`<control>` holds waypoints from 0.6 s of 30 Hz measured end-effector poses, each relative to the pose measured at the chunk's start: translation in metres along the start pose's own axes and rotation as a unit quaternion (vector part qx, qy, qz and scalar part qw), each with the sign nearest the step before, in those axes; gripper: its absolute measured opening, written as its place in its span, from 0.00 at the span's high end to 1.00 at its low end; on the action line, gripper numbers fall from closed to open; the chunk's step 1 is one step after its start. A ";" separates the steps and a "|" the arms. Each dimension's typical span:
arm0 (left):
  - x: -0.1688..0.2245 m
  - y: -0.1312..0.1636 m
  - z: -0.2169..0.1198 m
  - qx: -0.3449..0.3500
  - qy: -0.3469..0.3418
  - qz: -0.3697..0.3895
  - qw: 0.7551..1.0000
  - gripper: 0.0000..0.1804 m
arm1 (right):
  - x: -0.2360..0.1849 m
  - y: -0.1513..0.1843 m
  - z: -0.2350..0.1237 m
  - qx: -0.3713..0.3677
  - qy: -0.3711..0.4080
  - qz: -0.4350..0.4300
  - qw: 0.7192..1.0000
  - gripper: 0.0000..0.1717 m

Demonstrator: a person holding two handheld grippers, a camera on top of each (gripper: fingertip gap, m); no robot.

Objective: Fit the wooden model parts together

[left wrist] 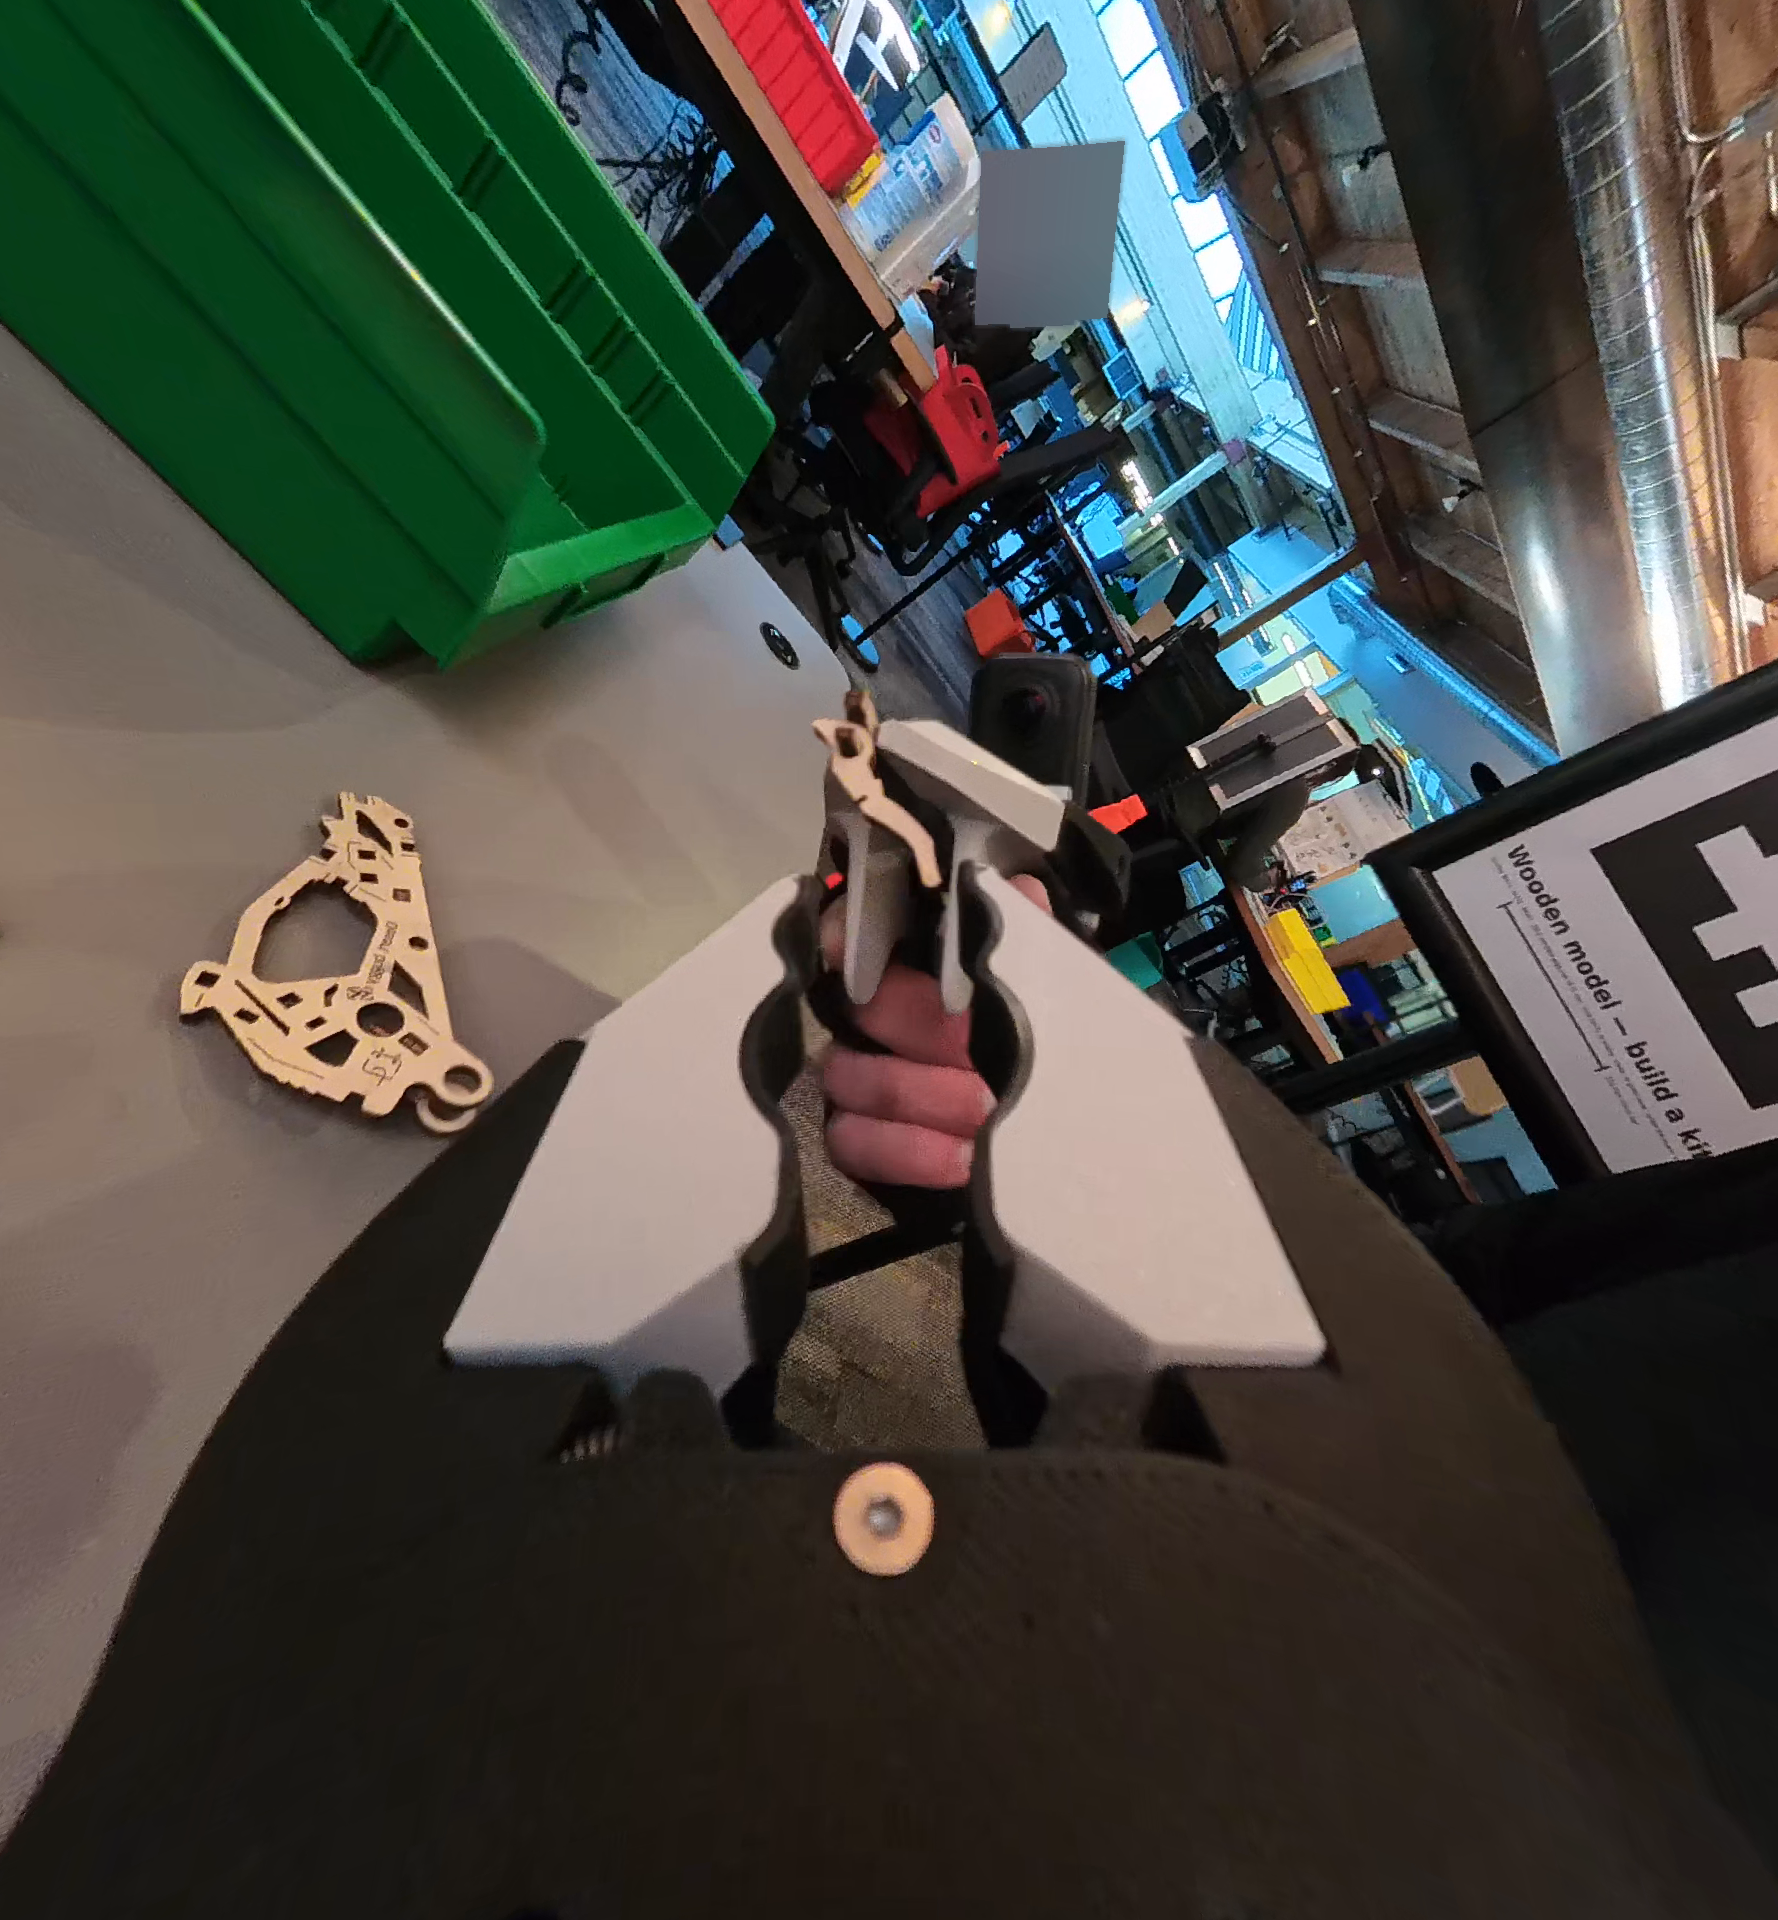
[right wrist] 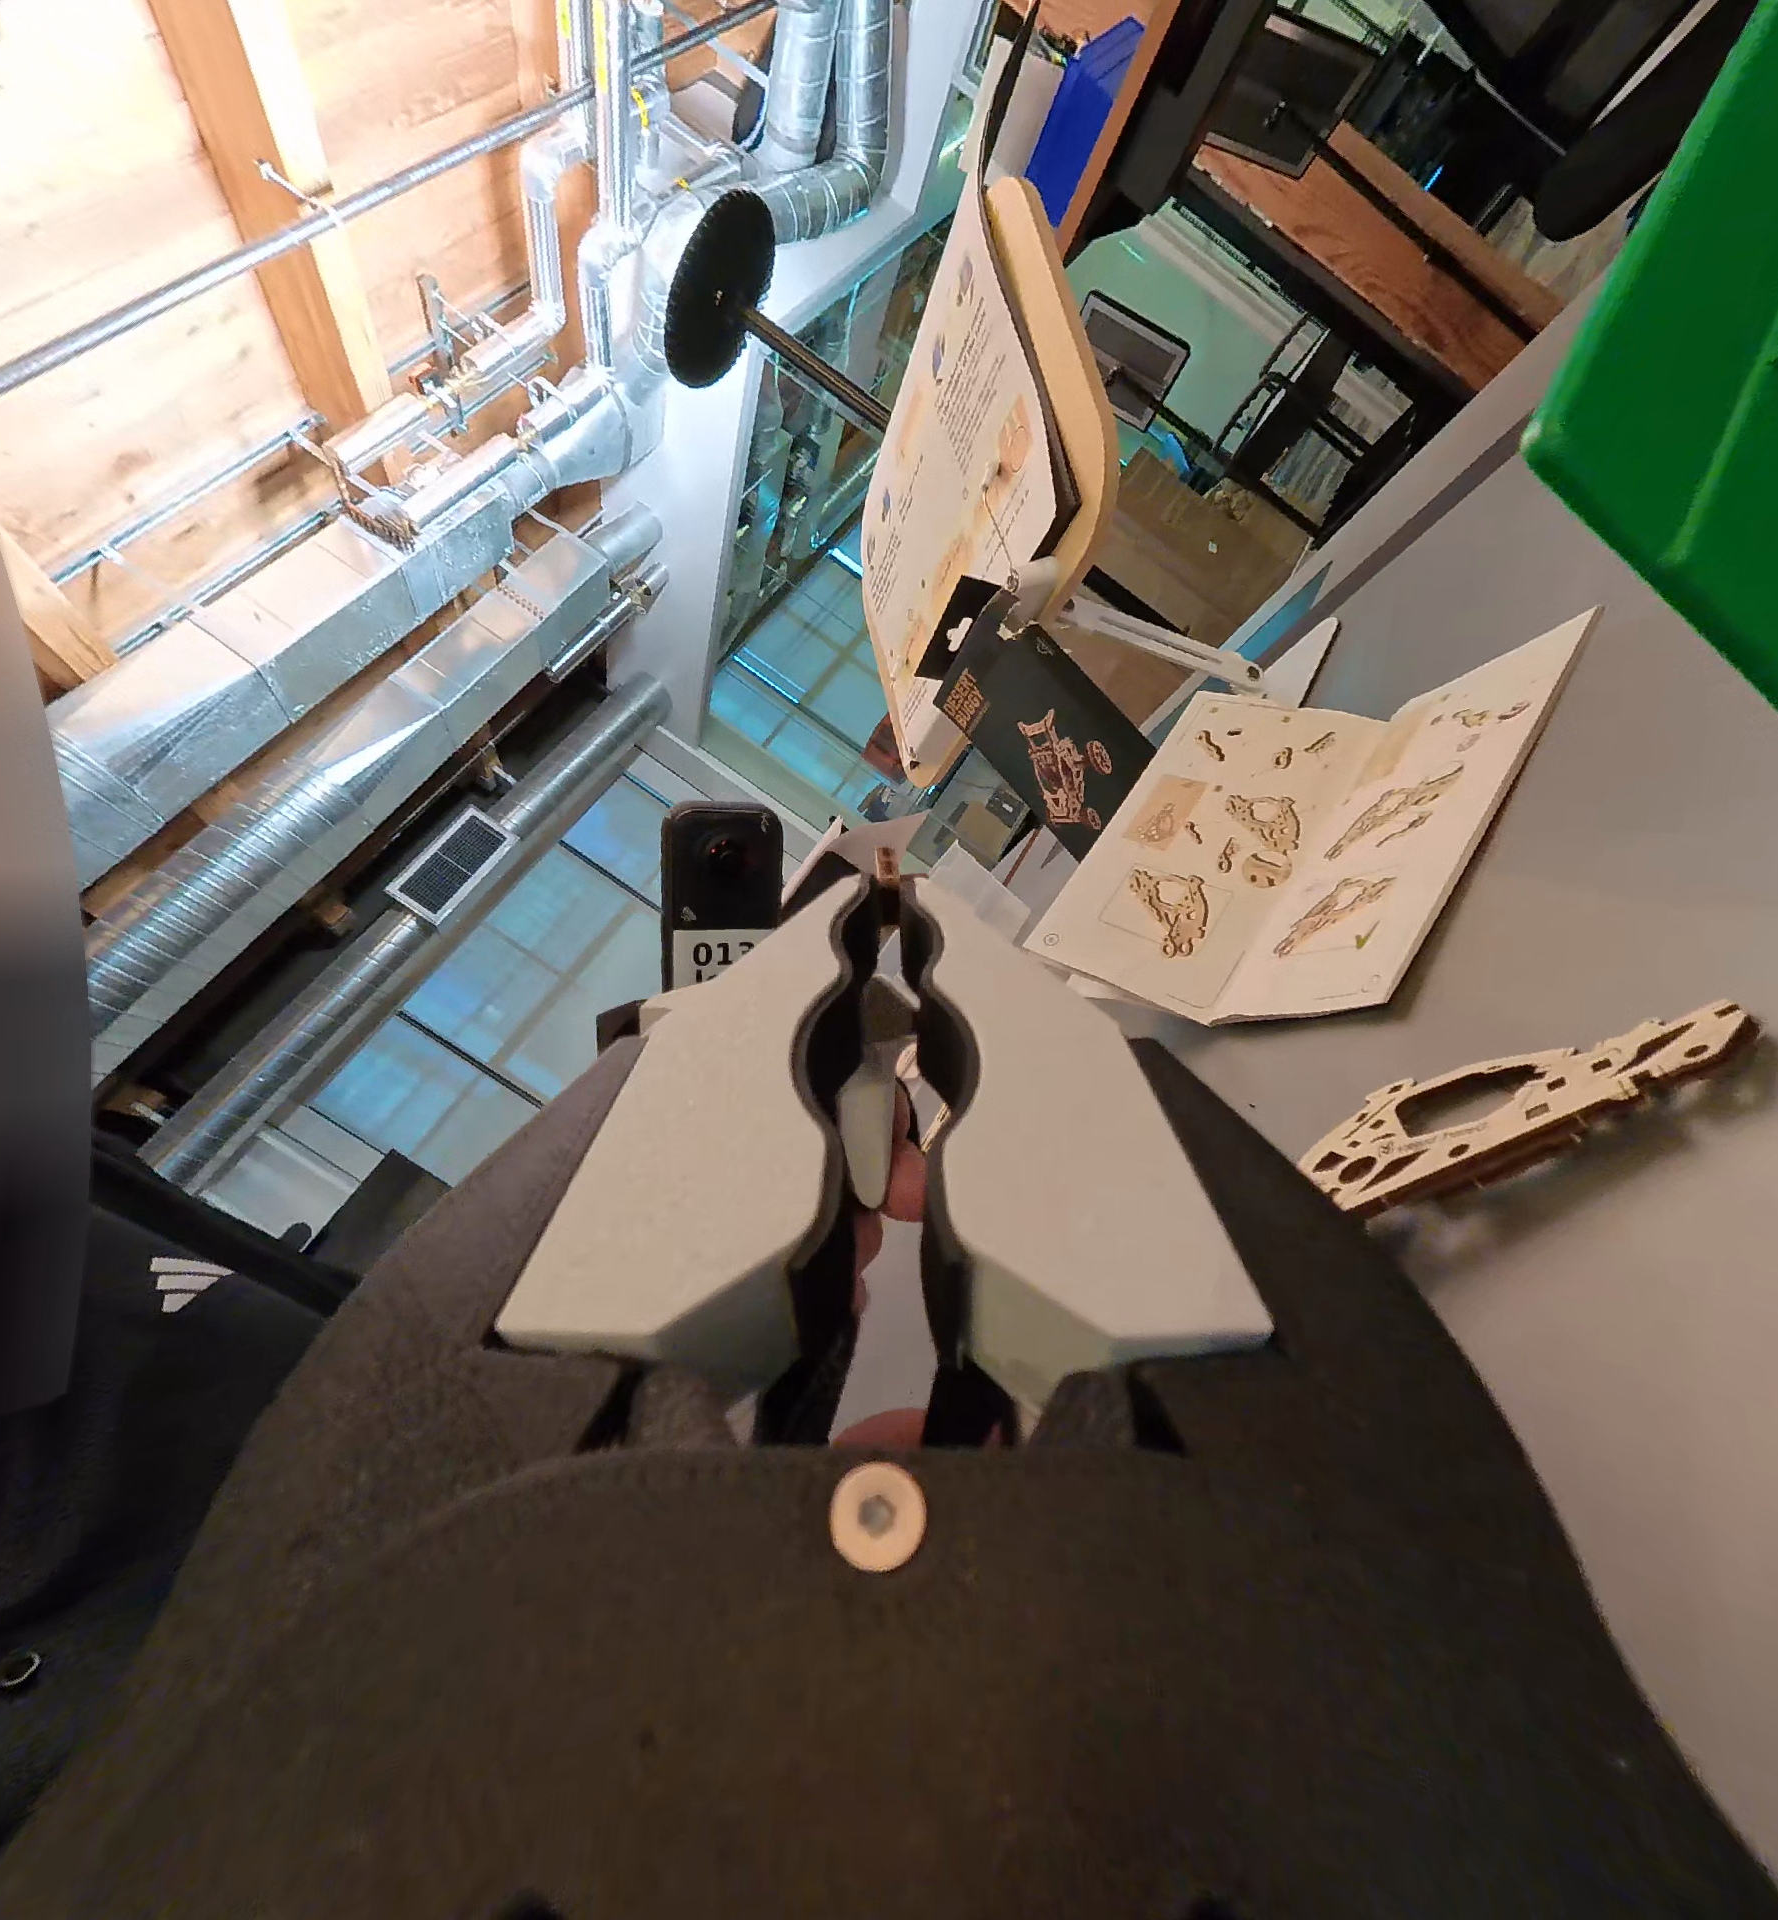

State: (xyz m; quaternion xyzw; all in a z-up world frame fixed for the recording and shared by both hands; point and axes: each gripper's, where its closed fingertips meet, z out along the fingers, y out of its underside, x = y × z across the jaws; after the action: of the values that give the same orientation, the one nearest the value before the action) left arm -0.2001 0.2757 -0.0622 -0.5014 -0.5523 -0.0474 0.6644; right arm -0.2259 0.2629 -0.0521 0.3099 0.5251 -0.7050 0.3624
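The wooden model parts sit in two places. A small curved wooden piece [left wrist: 880, 800] is pinched at the tips of the right gripper [right wrist: 887, 896], whose jaws are closed on it, with only its thin edge showing at the tips in the right wrist view. In the left wrist view that gripper, piece and all, shows just past the left gripper's tips, at about 12 o'clock.

The left gripper [left wrist: 890, 904] stands parted with nothing gripped; through its gap show the other tool's fingers and the hand [left wrist: 906, 1091] holding it.

The larger flat wooden frame [left wrist: 329, 966], full of cut-outs, lies on the grey table [left wrist: 552, 790], at 9 o'clock in the left wrist view and 3 o'clock in the right one.

An open instruction booklet [right wrist: 1321, 831] lies on the table at 2 o'clock of the right gripper. A green bin [left wrist: 345, 312] stands at 11 o'clock in the left wrist view.
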 end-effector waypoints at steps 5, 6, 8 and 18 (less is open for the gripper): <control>0.001 0.008 -0.009 -0.009 -0.001 0.003 1.000 0.81 | 0.002 0.003 0.000 -0.010 0.009 0.002 1.000 1.00; 0.001 0.013 -0.012 -0.016 -0.006 0.012 1.000 0.81 | 0.004 0.005 0.000 -0.016 0.014 -0.001 1.000 1.00; -0.002 0.019 -0.019 -0.025 -0.023 0.032 0.999 0.81 | 0.007 0.008 -0.001 -0.029 0.028 -0.004 0.999 1.00; -0.027 0.018 -0.026 -0.060 -0.170 0.263 0.948 0.78 | 0.024 0.028 0.004 -0.089 0.125 -0.007 0.988 1.00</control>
State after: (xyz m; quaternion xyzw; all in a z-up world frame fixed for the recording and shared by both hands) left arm -0.1816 0.2519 -0.0913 -0.6682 -0.5015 0.1822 0.5185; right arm -0.2154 0.2495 -0.0851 0.3585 0.6289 -0.6137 0.3151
